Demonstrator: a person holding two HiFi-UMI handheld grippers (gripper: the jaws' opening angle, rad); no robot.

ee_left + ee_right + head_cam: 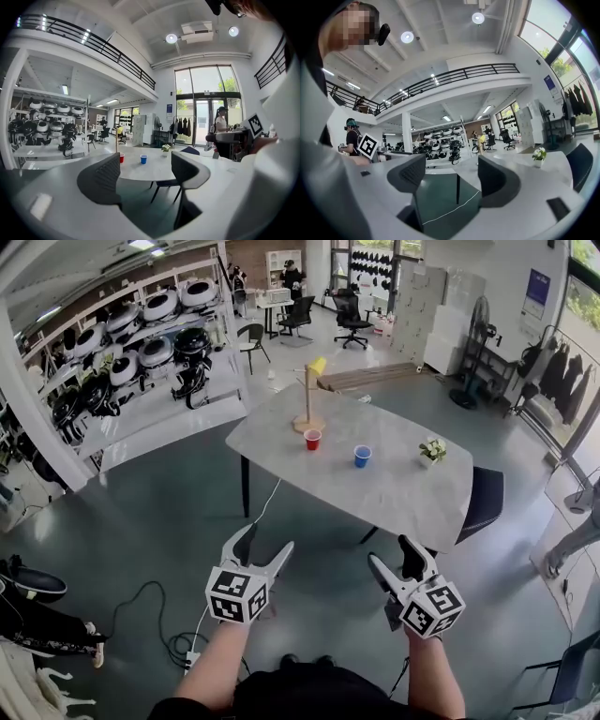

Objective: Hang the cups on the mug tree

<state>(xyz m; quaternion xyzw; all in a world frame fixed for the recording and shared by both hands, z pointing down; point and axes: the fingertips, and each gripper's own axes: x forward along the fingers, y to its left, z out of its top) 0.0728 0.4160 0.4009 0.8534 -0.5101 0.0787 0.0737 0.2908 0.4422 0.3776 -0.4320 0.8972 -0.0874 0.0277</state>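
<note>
Left gripper [265, 538], right gripper [392, 552]: jaws spread, empty, well short of table [394, 493]. Red cup [312, 439] beside mug tree [307, 399] base, blue cup [362, 456] near. Approach step, probably; next, reach for red cup.

Cups: three counted: red cup [312, 439], blue cup [362, 456], perhaps yellow cup [317, 366]
Mug tree [307, 399]: one
Table [394, 493]: one
Potted plant [431, 451]: one

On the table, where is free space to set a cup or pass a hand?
The table is bare on its near side, from the blue cup and plant to the edge. A smaller gap lies between those two. Crowded: far left, where the red cup stands beside the mug tree.
</note>
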